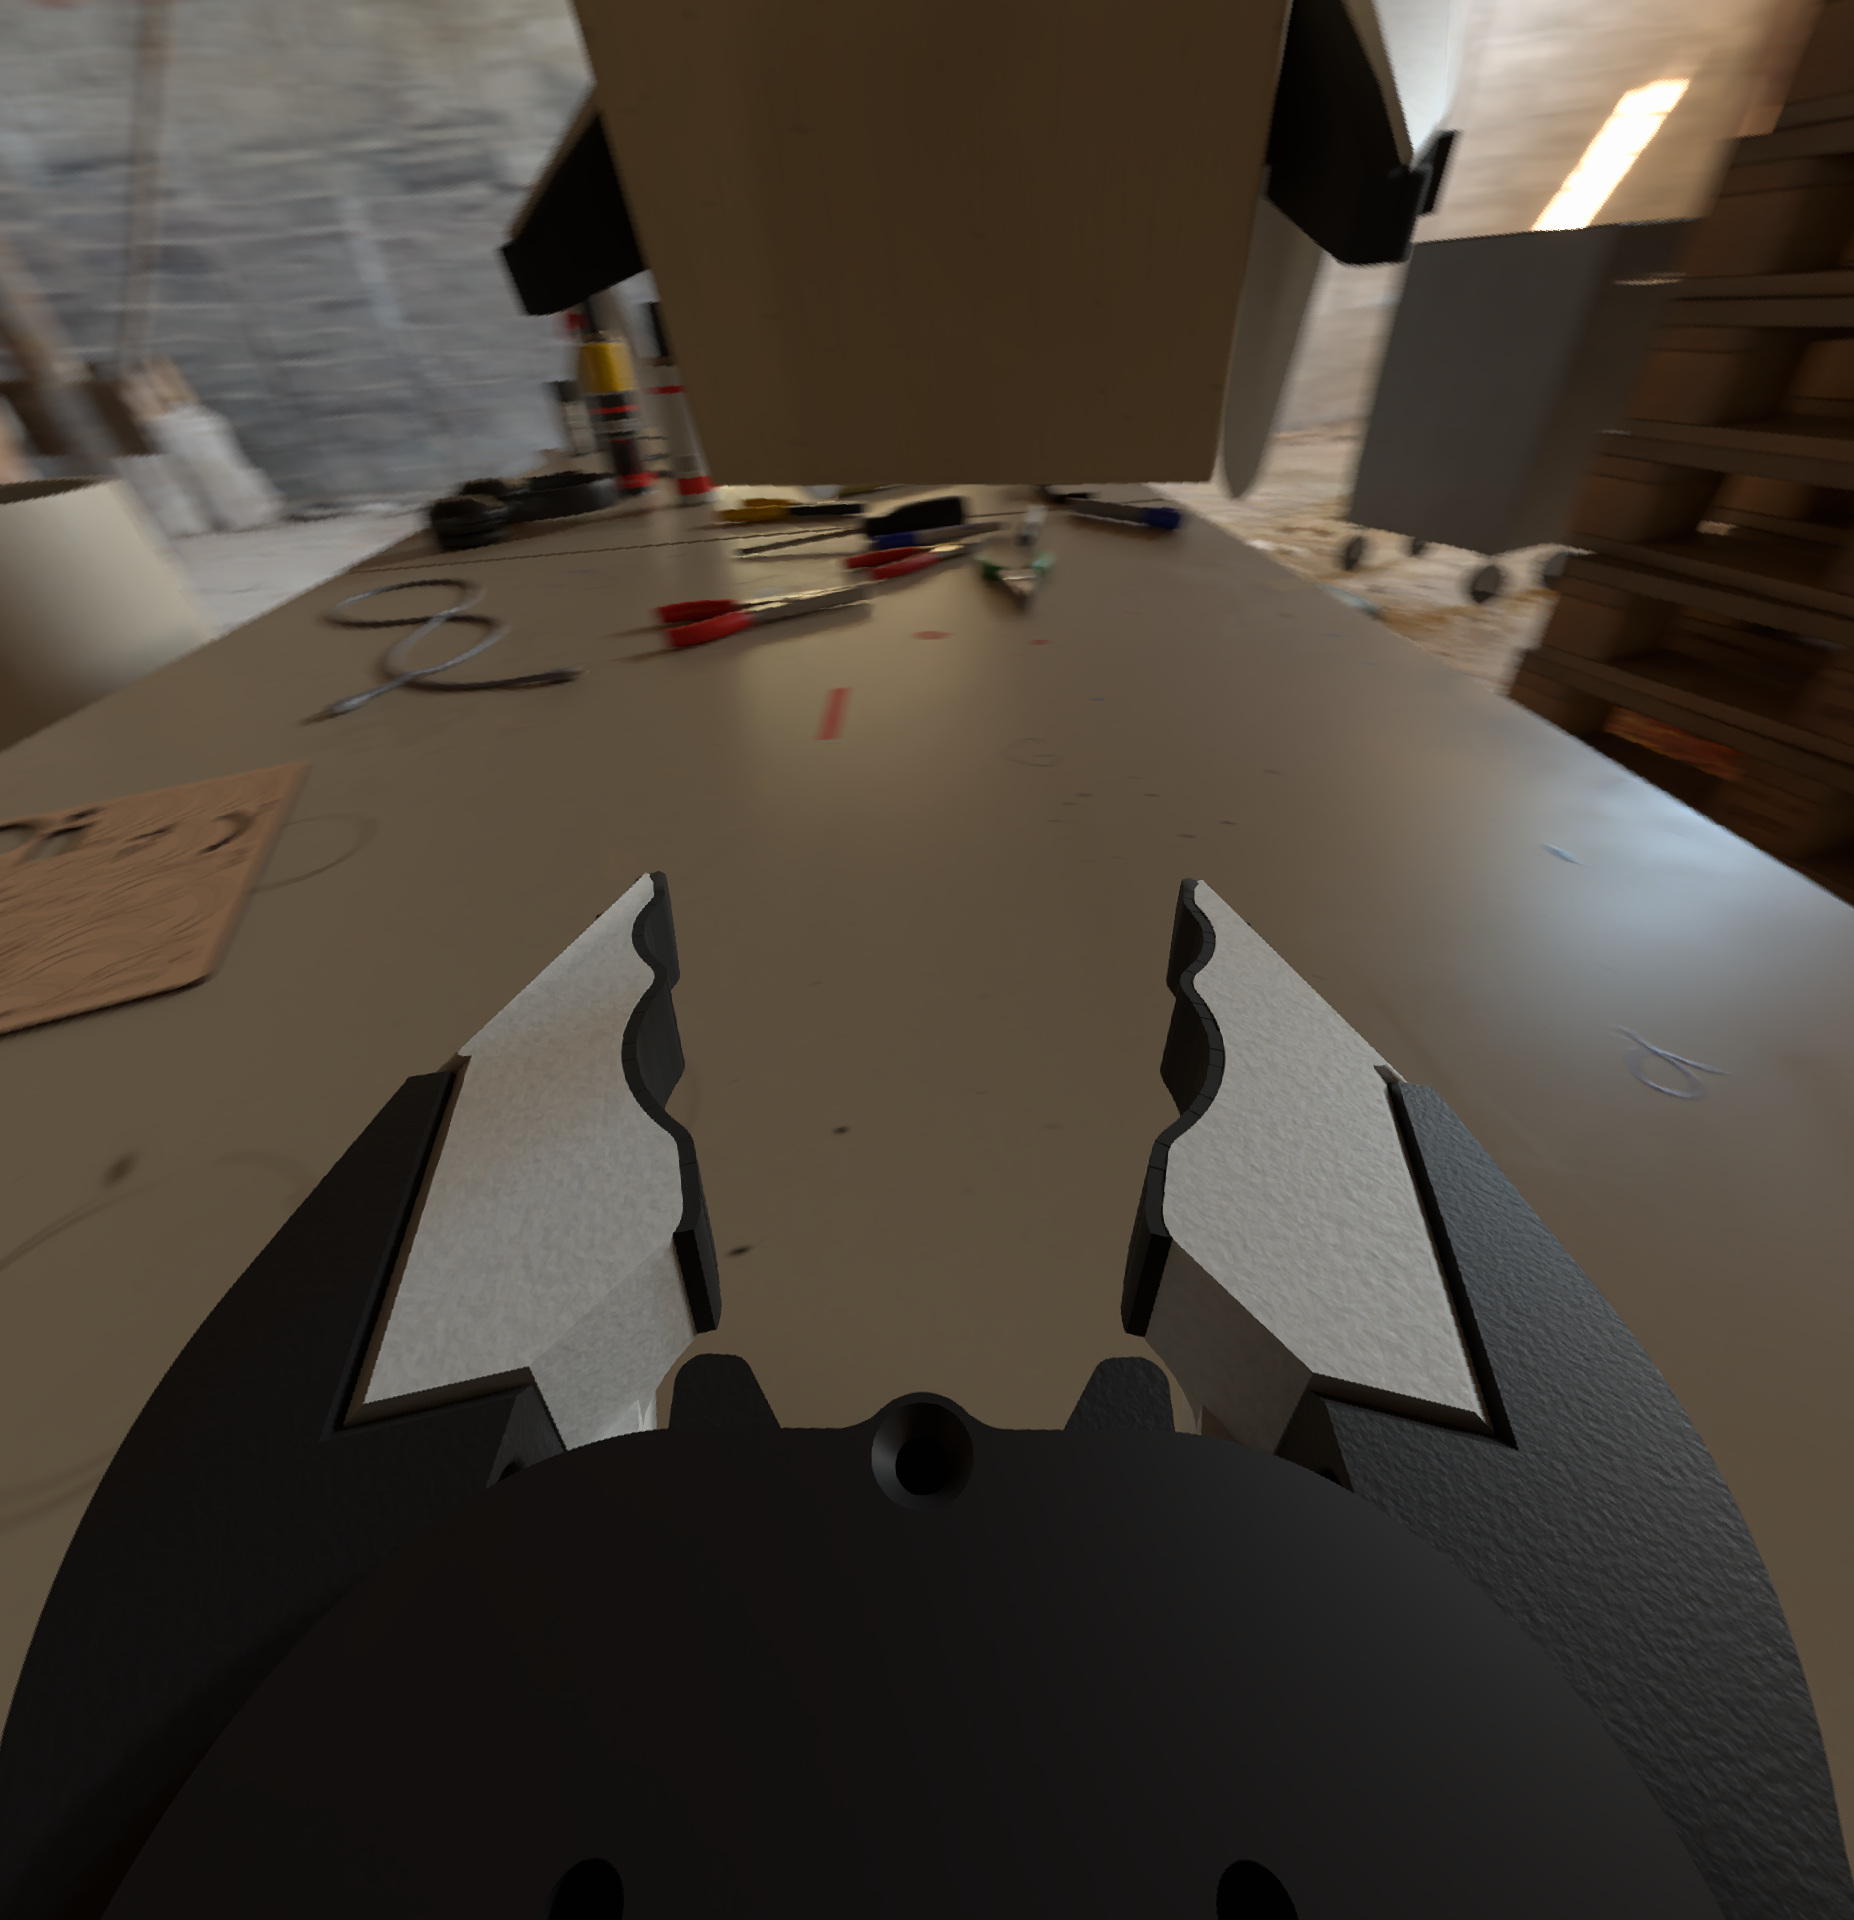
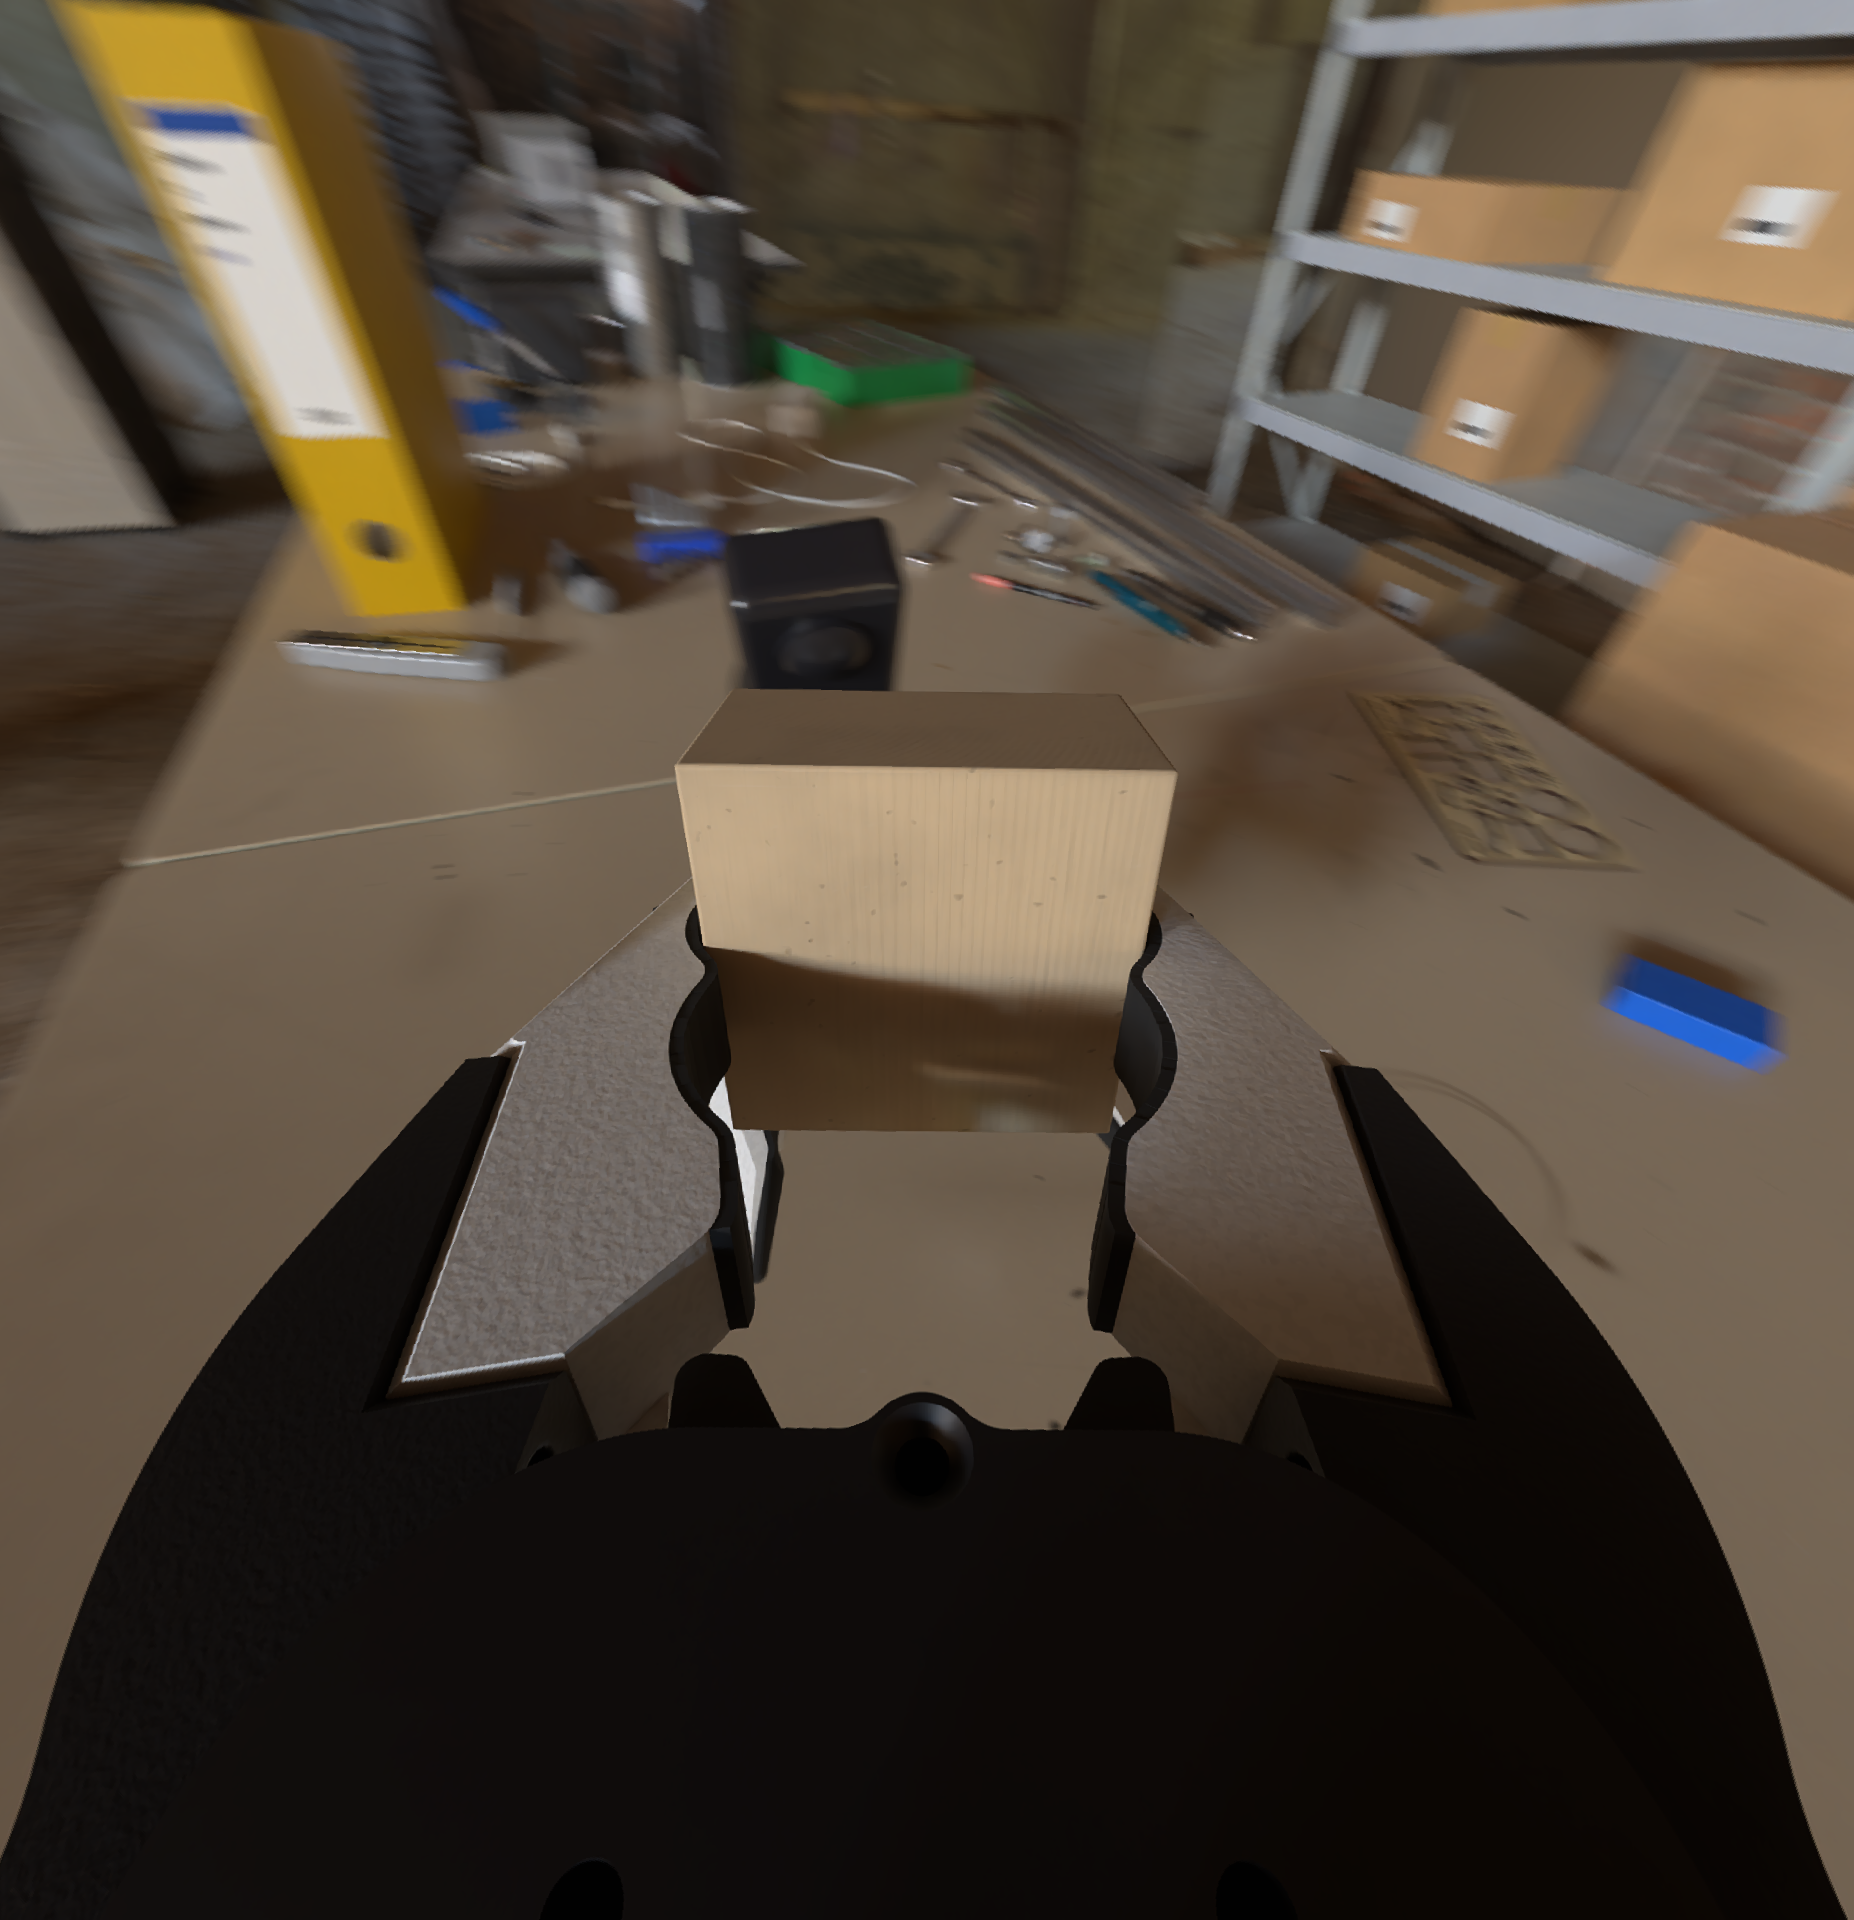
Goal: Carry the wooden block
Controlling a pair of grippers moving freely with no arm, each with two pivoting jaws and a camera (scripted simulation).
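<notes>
The right hand-held gripper (image 2: 923, 935) pinches the block (image 2: 923, 883) between its fingertips, both pads tight on the block's side faces, with the block clear of the worktop (image 2: 279, 987). Past it, at 12 o'clock, stands a black speaker (image 2: 814, 603); a yellow binder (image 2: 279, 312) leans at 10 o'clock, and a blue piece (image 2: 1692, 1013) lies at 3 o'clock.

The left hand-held gripper (image 1: 923, 894) is spread, with nothing between its fingers. Far ahead at 12 o'clock, the block (image 1: 933, 239) hangs above the worktop (image 1: 902, 987), the other gripper's fingers on its sides. Red-handled pliers (image 1: 736, 618) lie beneath.
</notes>
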